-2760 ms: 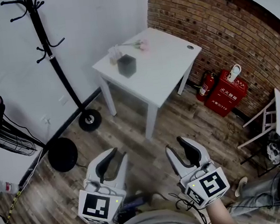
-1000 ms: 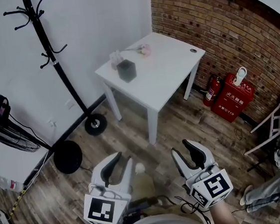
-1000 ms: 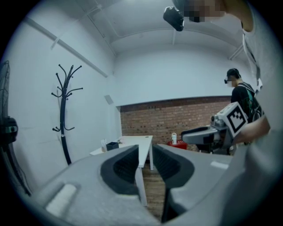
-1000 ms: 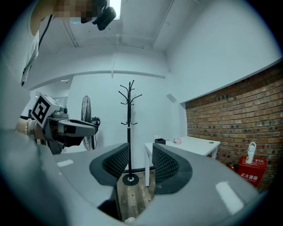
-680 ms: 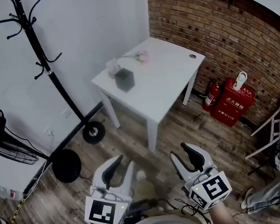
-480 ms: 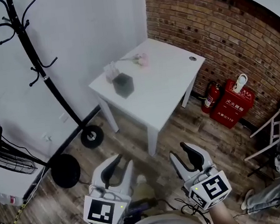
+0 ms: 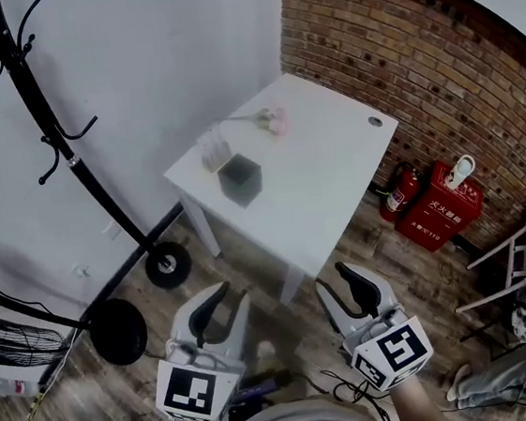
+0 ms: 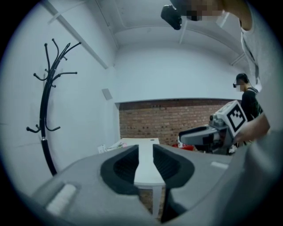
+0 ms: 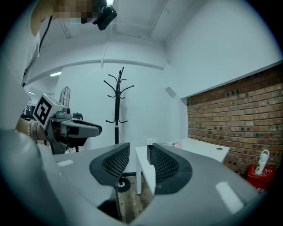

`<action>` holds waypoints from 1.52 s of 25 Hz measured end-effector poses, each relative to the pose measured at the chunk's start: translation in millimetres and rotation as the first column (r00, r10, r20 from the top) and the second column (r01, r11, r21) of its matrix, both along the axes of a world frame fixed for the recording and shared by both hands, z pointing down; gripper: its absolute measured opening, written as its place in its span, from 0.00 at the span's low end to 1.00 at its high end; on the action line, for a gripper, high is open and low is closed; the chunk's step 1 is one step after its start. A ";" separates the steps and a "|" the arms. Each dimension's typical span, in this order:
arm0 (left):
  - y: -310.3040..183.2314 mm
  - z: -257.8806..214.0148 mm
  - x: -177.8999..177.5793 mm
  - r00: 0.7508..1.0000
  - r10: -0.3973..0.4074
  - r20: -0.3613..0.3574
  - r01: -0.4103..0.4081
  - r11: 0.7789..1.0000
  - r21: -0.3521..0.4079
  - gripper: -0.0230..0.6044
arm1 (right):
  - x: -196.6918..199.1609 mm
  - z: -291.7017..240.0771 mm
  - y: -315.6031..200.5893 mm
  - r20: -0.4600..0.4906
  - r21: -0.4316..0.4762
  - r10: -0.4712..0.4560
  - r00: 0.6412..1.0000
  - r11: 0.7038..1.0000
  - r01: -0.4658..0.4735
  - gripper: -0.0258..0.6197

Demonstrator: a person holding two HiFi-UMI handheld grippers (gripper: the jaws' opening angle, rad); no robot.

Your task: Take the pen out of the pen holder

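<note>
Head view: the holder (image 7: 241, 180) stands on the far desk (image 7: 324, 165), its pen too small to see. The left gripper (image 7: 230, 298) and right gripper (image 7: 335, 281) hover near, well apart from it. Left gripper view: jaws apart, empty. Right gripper view: likewise. This looks like the approach; next, close in on the desk.

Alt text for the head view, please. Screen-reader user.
The left gripper and right gripper, both open and empty, hover above a wood floor, short of a white table. On the table are a dark cube-shaped pen holder, a clear container and a pink flower. Black coat stand at left, brick wall at right.
</note>
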State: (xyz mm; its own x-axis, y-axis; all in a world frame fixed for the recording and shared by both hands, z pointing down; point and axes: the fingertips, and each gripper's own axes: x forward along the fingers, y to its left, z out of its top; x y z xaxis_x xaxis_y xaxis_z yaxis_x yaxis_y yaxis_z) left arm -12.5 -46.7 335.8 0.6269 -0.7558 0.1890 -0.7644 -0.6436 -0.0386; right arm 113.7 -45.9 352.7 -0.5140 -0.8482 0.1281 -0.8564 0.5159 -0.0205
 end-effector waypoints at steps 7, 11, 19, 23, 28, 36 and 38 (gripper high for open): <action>-63.0 5.6 -21.6 1.000 0.016 -0.009 -0.016 1.000 -0.016 0.18 | -25.3 1.6 -62.1 -0.021 -0.015 -0.003 1.000 1.000 0.003 0.27; -92.7 9.3 -32.2 1.000 0.017 -0.017 -0.017 1.000 -0.025 0.18 | -33.0 4.2 -90.1 -0.032 -0.028 0.005 0.999 1.000 -0.006 0.27; -122.0 16.3 -42.4 1.000 0.019 -0.022 -0.020 0.999 -0.045 0.18 | -45.4 9.6 -117.2 -0.044 -0.041 0.003 0.999 0.999 -0.005 0.27; -127.7 24.0 -46.7 1.000 0.018 0.000 -0.018 1.000 -0.024 0.18 | -47.7 10.9 -122.8 -0.049 -0.048 -0.013 0.999 0.999 0.010 0.27; -136.1 22.4 -47.6 1.000 -0.015 -0.021 0.014 1.000 -0.009 0.18 | -47.3 14.0 -134.3 -0.060 -0.053 -0.052 0.997 0.997 0.048 0.27; -153.0 23.4 -50.5 0.994 -0.110 -0.021 0.110 0.994 -0.012 0.18 | -53.5 21.9 -167.4 -0.099 -0.060 -0.160 0.982 0.986 0.155 0.27; -156.1 24.8 -51.9 0.990 -0.141 -0.026 0.140 0.990 -0.029 0.18 | -55.2 24.7 -177.0 -0.113 -0.062 -0.188 0.976 0.981 0.182 0.27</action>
State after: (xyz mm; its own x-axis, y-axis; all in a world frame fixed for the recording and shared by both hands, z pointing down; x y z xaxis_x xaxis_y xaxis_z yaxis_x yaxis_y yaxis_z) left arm -64.5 -202.8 360.6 0.5204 -0.8315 0.1943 -0.8477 -0.5305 0.0001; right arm 58.5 -223.0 377.4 -0.6404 -0.7304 0.2374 -0.7439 0.6668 0.0448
